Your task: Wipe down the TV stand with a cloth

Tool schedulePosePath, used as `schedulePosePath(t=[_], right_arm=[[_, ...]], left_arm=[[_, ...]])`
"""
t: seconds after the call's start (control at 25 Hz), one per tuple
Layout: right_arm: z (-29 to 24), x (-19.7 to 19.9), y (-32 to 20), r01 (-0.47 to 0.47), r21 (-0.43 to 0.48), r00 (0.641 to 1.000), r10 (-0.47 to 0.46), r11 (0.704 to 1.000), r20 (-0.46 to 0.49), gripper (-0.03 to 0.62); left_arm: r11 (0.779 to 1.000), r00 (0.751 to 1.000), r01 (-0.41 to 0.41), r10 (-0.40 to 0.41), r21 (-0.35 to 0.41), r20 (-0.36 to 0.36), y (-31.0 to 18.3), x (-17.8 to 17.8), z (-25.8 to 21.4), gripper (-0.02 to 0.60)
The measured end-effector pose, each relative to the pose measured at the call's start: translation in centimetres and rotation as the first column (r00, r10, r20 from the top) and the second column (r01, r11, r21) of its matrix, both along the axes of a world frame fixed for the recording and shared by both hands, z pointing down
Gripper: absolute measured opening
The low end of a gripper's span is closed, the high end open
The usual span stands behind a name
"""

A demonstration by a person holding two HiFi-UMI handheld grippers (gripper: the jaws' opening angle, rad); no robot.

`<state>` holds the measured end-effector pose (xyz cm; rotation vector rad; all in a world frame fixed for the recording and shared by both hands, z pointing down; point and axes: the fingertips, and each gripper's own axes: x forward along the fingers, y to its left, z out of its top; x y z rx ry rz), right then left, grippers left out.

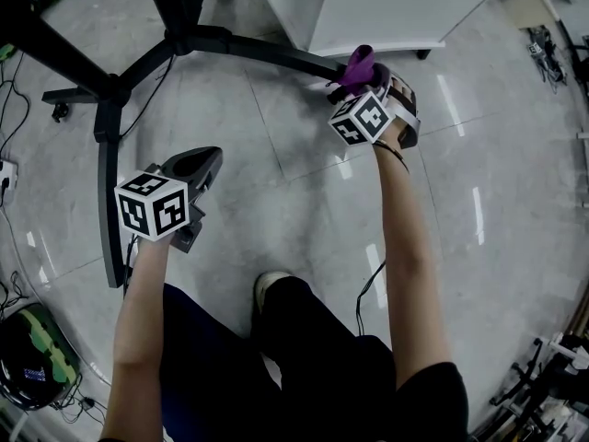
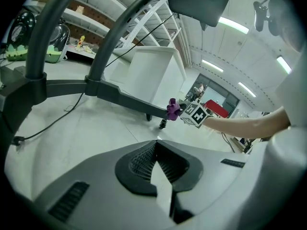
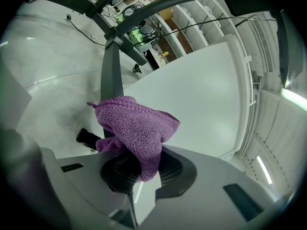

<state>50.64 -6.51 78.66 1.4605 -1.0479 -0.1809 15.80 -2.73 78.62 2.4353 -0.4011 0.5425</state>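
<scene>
**Fig.** The purple knitted cloth (image 3: 136,131) was clamped in the right gripper (image 3: 144,169) and held at the caster end of the dark curved metal leg of the TV stand (image 1: 267,52), just below the white cabinet (image 1: 368,7). Contact with the leg could not be confirmed. The left gripper (image 2: 156,145) was closed on nothing, well apart from that leg end. Wiping of the leg was judged to be in hand. The next move would call for the cloth to be drawn along the leg under steady pressure.
</scene>
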Motion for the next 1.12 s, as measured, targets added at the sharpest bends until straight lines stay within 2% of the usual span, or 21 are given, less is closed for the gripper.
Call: schedulePosePath(t=[0.24,0.6,0.84,1.0,1.12], right_arm=[[0.0,0.5,0.9,-0.014,0.003,1.0,0.014,1.0,0.007,0.074],[0.0,1.9,4.5,-0.118,0.067,0.992,0.115,0.991,0.058,0.074],[-0.1,0.7,7.0,-0.206,0.153,0.961,0.171,0.966,0.216,0.075],[-0.4,-1.5,7.3,-0.222,0.19,0.939,0.157,0.956,0.307,0.075],[-1.1,-3.9,7.0,-0.231,0.225,0.907,0.126,0.947,0.402,0.075]], left_arm=[[1.0,1.0,-0.02,0.02,-0.001,-0.009,0.4,1.2,0.0,0.006],[0.998,0.998,-0.054,0.054,0.032,-0.016,1.2,1.7,-0.7,0.006],[0.995,0.997,-0.071,0.072,0.072,-0.012,1.6,1.5,-1.6,0.006],[0.99,0.996,-0.084,0.084,0.117,0.002,1.6,0.8,-2.5,0.006],[0.985,0.996,-0.085,0.086,0.153,0.0,1.3,0.1,-3.8,0.006]])
